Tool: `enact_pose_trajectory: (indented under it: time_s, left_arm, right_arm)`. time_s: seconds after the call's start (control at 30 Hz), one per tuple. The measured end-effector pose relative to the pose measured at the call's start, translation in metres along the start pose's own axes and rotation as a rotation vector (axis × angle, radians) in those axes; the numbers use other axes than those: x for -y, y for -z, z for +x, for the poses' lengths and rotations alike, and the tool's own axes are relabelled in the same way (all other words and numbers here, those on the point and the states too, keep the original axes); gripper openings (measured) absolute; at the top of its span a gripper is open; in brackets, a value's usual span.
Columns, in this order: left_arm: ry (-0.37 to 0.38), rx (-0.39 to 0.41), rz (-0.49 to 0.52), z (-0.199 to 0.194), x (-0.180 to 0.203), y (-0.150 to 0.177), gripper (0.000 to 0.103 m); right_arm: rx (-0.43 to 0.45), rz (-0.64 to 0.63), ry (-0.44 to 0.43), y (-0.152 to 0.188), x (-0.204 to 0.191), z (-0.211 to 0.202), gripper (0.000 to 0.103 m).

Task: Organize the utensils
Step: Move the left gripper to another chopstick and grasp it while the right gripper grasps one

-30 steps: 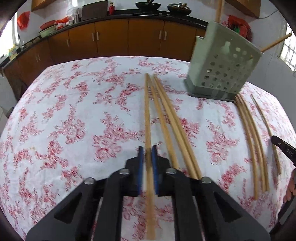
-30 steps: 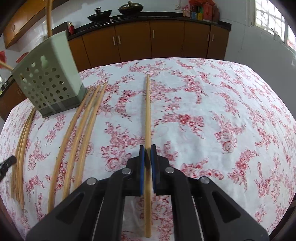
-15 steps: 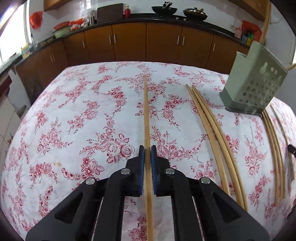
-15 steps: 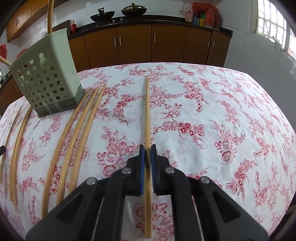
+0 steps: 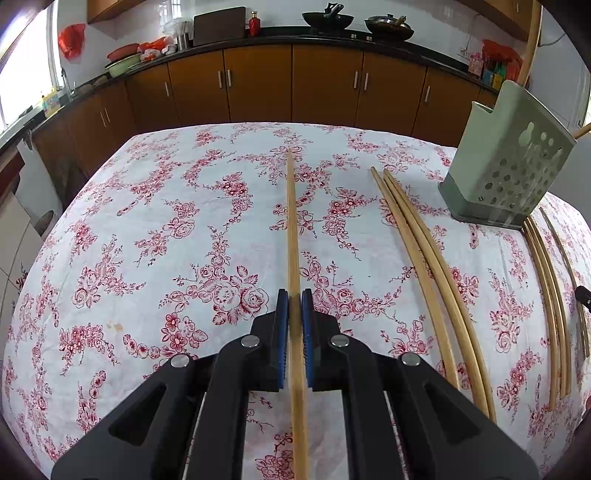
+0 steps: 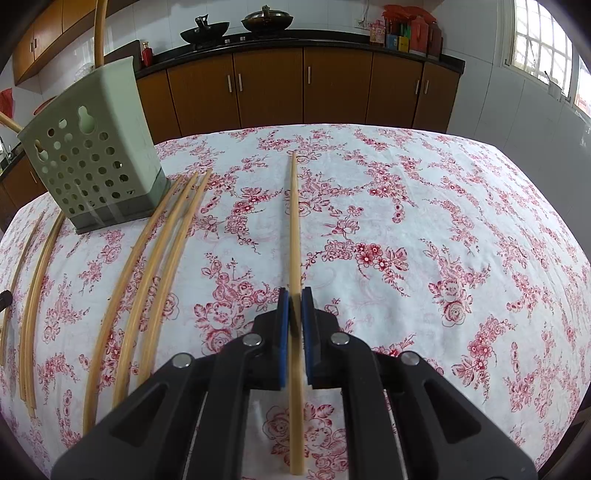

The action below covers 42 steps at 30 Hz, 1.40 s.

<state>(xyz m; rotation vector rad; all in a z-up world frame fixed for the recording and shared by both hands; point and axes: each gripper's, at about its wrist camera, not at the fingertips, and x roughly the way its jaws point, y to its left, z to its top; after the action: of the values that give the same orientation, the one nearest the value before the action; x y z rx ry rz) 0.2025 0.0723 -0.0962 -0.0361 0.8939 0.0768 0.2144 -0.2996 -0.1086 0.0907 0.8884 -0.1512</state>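
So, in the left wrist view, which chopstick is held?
The straight chopstick, clamped between the left gripper pads; the loose chopsticks lie on the cloth to its right.

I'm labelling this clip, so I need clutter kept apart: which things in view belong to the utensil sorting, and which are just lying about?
Part of the job:
- wooden chopstick clamped in left gripper
- wooden chopstick clamped in right gripper
- loose bamboo chopsticks on the tablecloth
- pale green perforated plastic utensil holder

Just lying about:
- black woks on the counter
- red bottle
- floral tablecloth
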Motion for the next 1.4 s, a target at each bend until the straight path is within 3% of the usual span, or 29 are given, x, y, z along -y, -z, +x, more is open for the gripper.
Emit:
enact_pose_trajectory:
  time_s: [1.4]
  left_arm:
    - [-0.040, -0.006, 0.029, -0.013, 0.002, 0.015, 0.008]
  right_arm:
    - [-0.003, 0.008, -0.022, 0.009, 0.003, -0.009, 0.009]
